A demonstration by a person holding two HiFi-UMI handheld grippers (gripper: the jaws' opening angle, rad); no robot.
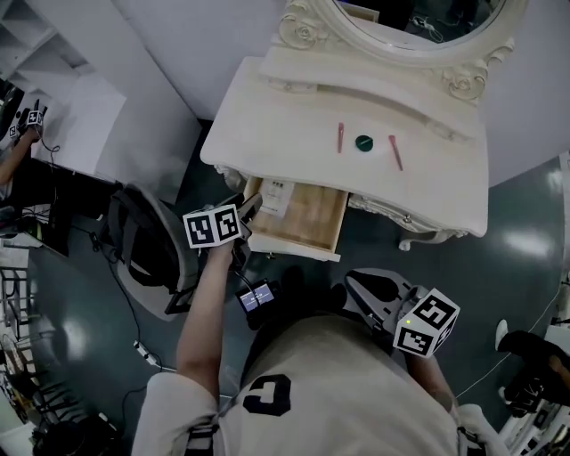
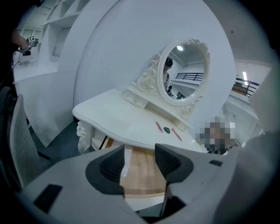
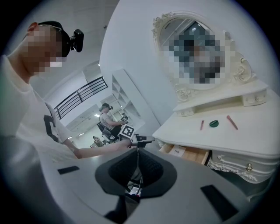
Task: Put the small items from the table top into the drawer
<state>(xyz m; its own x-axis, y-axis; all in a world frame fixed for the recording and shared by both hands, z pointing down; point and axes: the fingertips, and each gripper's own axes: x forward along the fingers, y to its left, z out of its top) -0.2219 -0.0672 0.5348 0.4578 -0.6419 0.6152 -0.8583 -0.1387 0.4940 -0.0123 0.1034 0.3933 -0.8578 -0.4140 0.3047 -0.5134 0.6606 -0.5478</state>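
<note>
Pink and green on white: the small items lie on the table top [image 1: 267, 134], well back from its front edge, below the mirror [image 1: 410, 18]. They are a left pink stick [image 1: 339, 137], a green round piece [image 1: 363, 142] just beside it, and a right pink stick [image 1: 395, 152], which lies slanted. None seems to touch another. Both sticks are thin and flat on a smooth glossy surface, and the green round piece is low and too small to identify. The drawer [image 1: 294, 248] is pulled out under the front edge, light wood inside, with a paper packet [image 1: 274, 196] at its left end and the rest bare. The left gripper [image 1: 249, 209] is at the drawer's left front corner, jaws apart with nothing between them; only drawer wood shows through the gap. The right gripper [image 1: 356, 283] is low by the person's body, well apart from the table, jaws together on nothing. Risks, as judged: the sticks may roll or skid on the slick top when a jaw lands, sliding back or off the edge. An end grip may let a stick pivot and drop. Pads may scrape over the low green round piece and flick it away. The drawer sits partly under the overhang, so a release too far back would miss it. The left gripper is close enough to nudge the drawer shut.
</note>
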